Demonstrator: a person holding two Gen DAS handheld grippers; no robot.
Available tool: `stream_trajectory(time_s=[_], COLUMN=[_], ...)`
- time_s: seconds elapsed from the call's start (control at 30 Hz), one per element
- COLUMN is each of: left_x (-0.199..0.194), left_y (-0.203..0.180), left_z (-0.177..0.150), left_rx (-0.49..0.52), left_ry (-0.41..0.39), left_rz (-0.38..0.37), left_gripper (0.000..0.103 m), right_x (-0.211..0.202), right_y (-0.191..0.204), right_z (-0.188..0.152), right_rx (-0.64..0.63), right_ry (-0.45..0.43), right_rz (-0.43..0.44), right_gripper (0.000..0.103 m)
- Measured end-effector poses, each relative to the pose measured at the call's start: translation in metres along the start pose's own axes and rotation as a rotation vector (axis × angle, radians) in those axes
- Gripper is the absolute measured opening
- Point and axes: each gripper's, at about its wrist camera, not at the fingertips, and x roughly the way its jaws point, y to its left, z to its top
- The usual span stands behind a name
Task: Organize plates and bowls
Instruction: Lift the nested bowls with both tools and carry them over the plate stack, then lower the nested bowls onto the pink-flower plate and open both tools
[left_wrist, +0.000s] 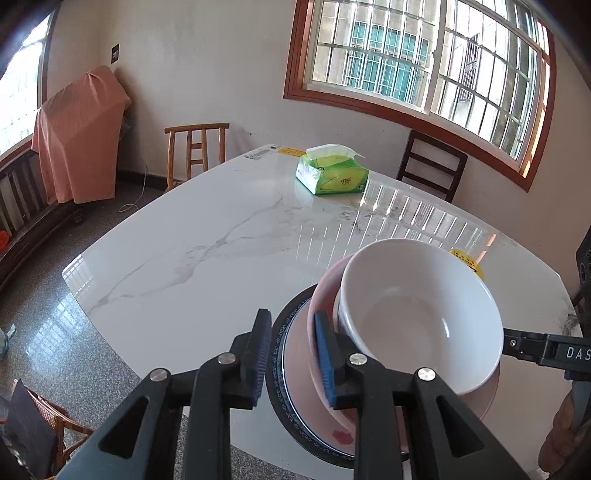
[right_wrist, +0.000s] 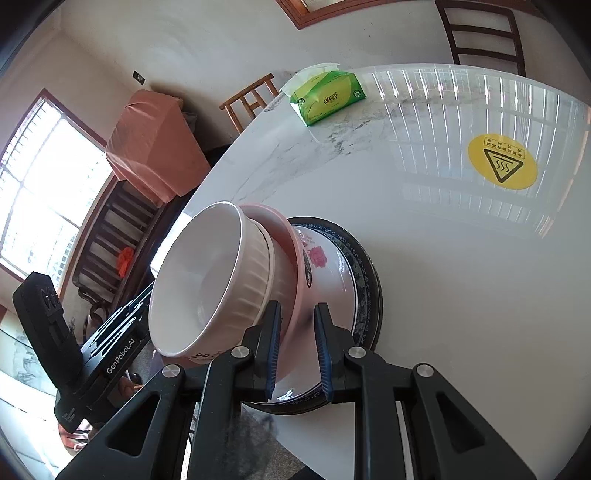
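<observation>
**Bowls tipped up on the plate stack, both grippers right there**

So the stack sits at the near edge of the marble table (left_wrist: 207, 236). At the bottom is a dark-rimmed plate (right_wrist: 369, 280) with a blue-and-white pattern, and on it a white plate with a pink flower (right_wrist: 325, 266). On top of those are a pink bowl (right_wrist: 284, 236) with a white ribbed bowl (right_wrist: 207, 273) nested inside it, and both bowls are tilted up on their sides rather than sitting flat, openings facing toward the left gripper's side.

The left gripper (left_wrist: 291, 354) has its fingers spread apart. Its right-hand finger (left_wrist: 325, 362) with the blue pad sits right against the outside of the pink bowl, while the other finger hangs over bare table beside the plates. Nothing is pinched between them as far as I can see.

The right gripper (right_wrist: 297, 350) is also spread, and the pink bowl's rim runs down between its two fingers. One blue pad (right_wrist: 273, 350) is at the white bowl's side, the other is out over the flower plate. Can't tell if either pad is really pressing on the rim.

Further back on the table there's a green tissue pack (left_wrist: 330, 173), and a round yellow warning sticker (right_wrist: 501, 161) over to the right. A couple of wooden chairs (left_wrist: 197, 151) stand at the far side.
</observation>
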Motion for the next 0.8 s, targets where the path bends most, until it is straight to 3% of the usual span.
stream_trajectory(time_s=[0.1,0.47,0.6,0.8], left_x=[-0.001,-0.009,-0.013,-0.024], left_y=[0.003,-0.008,-0.008,-0.009], left_z=[-0.004,-0.019,-0.023,-0.033], left_rx=[0.003,0.096,0.094,0.098], left_ry=[-0.029,-0.133,-0.152,-0.187], left_rz=[0.017,0.125,0.142,0.161], left_gripper=[0.038,0.046,0.047,0.048], right_x=[-0.001,-0.008,-0.012,-0.024], right_y=[0.003,0.019,0.018,0.021], right_z=[-0.002,-0.015,-0.018,-0.024], right_rx=[-0.021,-0.138,-0.138,-0.149], right_ry=[-0.026,-0.170,-0.212,-0.279], right_rz=[-0.019,-0.118,-0.101,-0.073], right_gripper=[0.019,0.025,0.035,0.038])
